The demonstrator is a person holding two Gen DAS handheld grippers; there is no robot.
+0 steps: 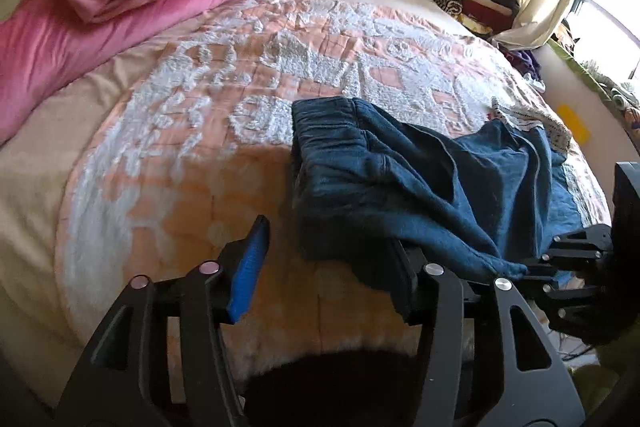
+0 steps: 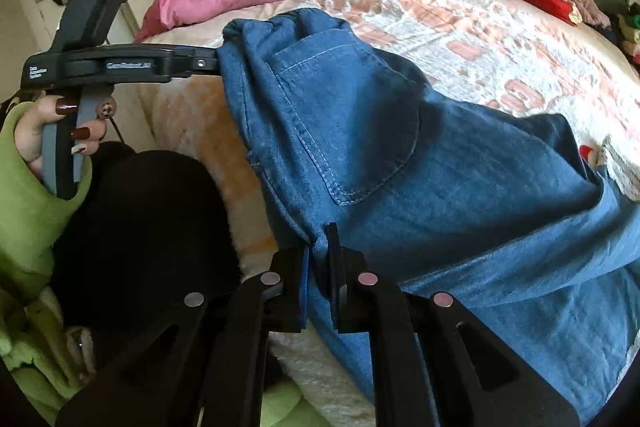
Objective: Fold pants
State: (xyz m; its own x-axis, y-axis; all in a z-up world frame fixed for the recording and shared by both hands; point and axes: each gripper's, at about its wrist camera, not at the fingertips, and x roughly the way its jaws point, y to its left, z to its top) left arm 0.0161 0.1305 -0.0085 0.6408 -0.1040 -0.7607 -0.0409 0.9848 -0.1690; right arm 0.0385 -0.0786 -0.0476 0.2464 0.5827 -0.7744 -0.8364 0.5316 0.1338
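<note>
Blue denim pants (image 2: 380,155) lie bunched on the peach-and-white patterned bedspread (image 1: 248,75), draped over one finger of the left black two-finger gripper (image 1: 332,267), whose jaws stand wide apart. The right black two-finger gripper (image 2: 318,267) pinches the pants' edge.

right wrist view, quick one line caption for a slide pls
Right claw shut on an edge of blue denim pants lifted over the bed, left claw at the waistband.

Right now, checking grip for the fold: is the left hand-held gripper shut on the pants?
No, the left hand-held gripper is open; the pants only drape over one finger.
</note>
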